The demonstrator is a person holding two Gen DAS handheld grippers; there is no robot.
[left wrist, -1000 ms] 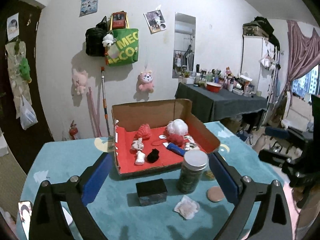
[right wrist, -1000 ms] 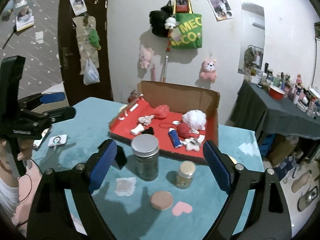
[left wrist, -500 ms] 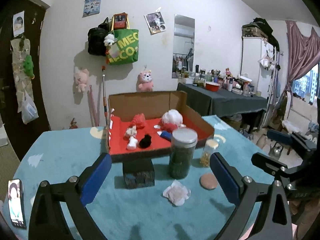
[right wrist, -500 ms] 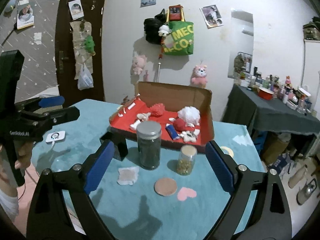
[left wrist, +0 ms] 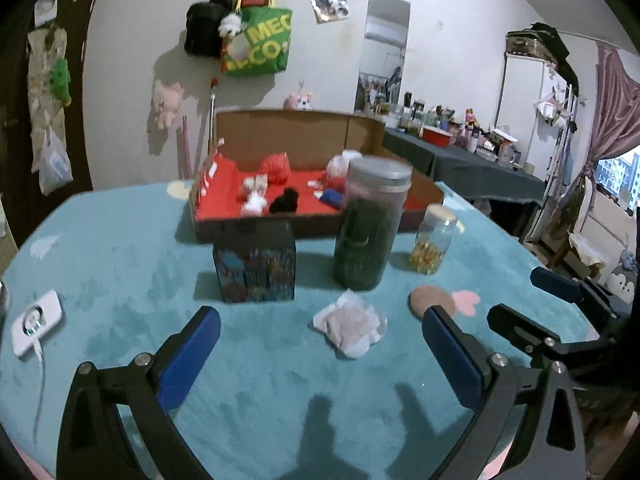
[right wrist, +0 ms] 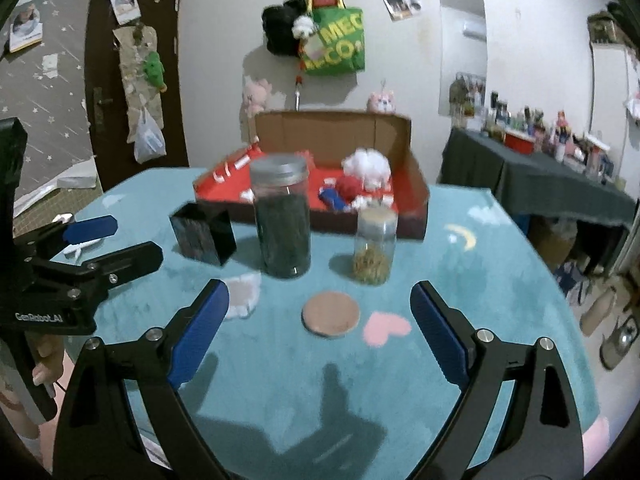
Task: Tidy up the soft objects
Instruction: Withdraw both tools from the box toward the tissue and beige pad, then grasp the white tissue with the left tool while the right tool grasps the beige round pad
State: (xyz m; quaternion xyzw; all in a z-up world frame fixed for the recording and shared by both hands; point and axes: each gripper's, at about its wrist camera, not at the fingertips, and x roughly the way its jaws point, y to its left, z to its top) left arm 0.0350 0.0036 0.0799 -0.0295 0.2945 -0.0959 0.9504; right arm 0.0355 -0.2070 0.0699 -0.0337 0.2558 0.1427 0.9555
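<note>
Teal-covered tabletop (left wrist: 120,264): a crumpled white cloth pad (left wrist: 350,326) lies just ahead of the left tool (left wrist: 320,342), jaws spread and empty, and off to the left of the right tool (right wrist: 319,322), likewise released; the left looks nearer.

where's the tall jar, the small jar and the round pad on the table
tall jar (right wrist: 283,224), right wrist view, on its dark glass body
small jar (right wrist: 374,246), right wrist view, on its clear glass body
round pad (right wrist: 330,313), right wrist view, on its flat top
</note>
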